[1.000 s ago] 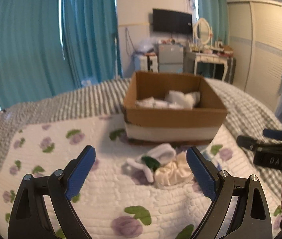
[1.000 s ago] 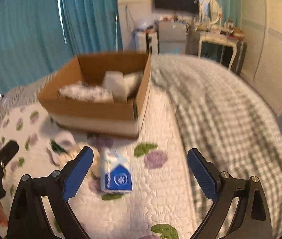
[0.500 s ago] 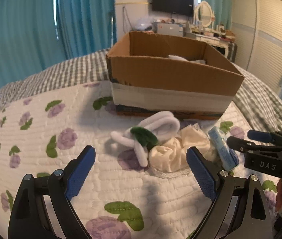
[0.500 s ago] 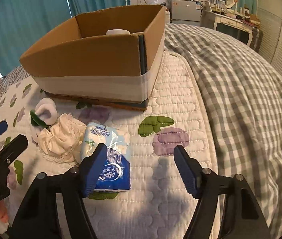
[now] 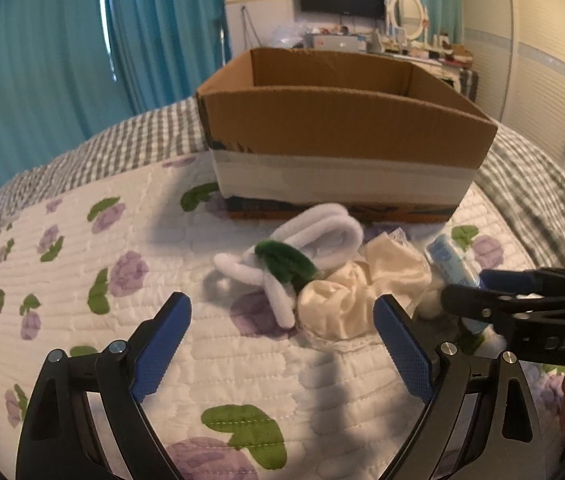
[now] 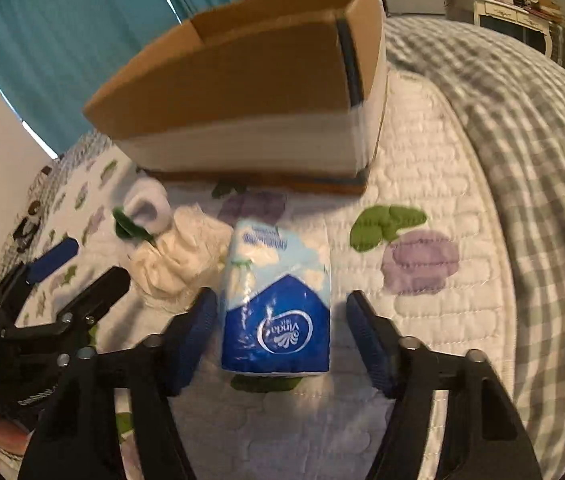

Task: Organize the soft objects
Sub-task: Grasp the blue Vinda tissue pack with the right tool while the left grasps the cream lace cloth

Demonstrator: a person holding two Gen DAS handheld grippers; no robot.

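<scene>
A blue and white tissue pack [image 6: 278,300] lies on the quilted bed in front of an open cardboard box [image 6: 250,88]. My right gripper [image 6: 280,316] is open, its jaws on either side of the pack, not touching it. A cream cloth [image 5: 354,296] and a white and green plush [image 5: 302,248] lie left of the pack. My left gripper [image 5: 282,336] is open and empty, low over the quilt just short of the cloth and plush. The box [image 5: 342,128] stands behind them; its inside is hidden. The right gripper also shows in the left wrist view [image 5: 522,300] over the pack [image 5: 454,264].
The white floral quilt [image 5: 122,264] lies over a grey checked blanket [image 6: 522,120]. Teal curtains [image 5: 62,48], a dresser with a mirror [image 5: 406,20] and a wardrobe [image 5: 542,40] stand beyond the bed.
Both grippers have come down and forward towards the bed. The right gripper's jaws have narrowed and now straddle the tissue pack. The left gripper has stayed wide open.
</scene>
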